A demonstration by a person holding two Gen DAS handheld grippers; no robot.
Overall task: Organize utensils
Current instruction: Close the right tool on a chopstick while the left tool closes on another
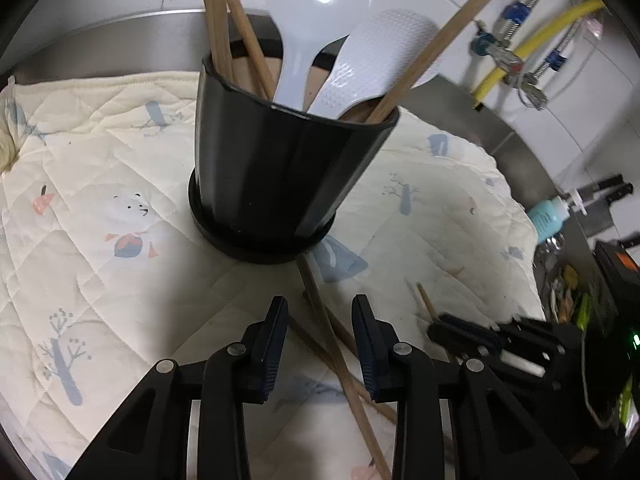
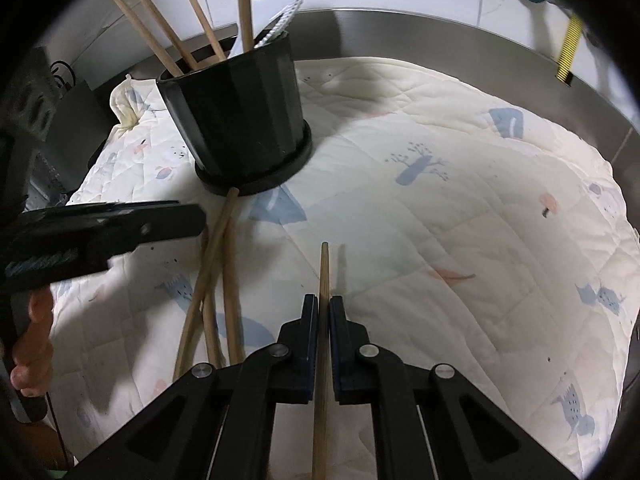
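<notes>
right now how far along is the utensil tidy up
Done: two white spoons and several chopsticks stand in the black holder. In hand: the right gripper is shut on one chopstick. Left: three loose chopsticks on the quilt, with the left gripper open above them.

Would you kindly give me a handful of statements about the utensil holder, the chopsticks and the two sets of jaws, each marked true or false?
1. The right gripper has its jaws shut on a single wooden chopstick. True.
2. The black utensil holder lies tipped over on the quilted cloth. False: it stands upright on its base.
3. Two white rice paddles stand in the holder. True.
4. Every chopstick is already in the holder. False: several loose chopsticks lie on the cloth in front of it.
5. The left gripper clamps a chopstick. False: its jaws stand apart above the loose chopsticks, pressing on none.
</notes>
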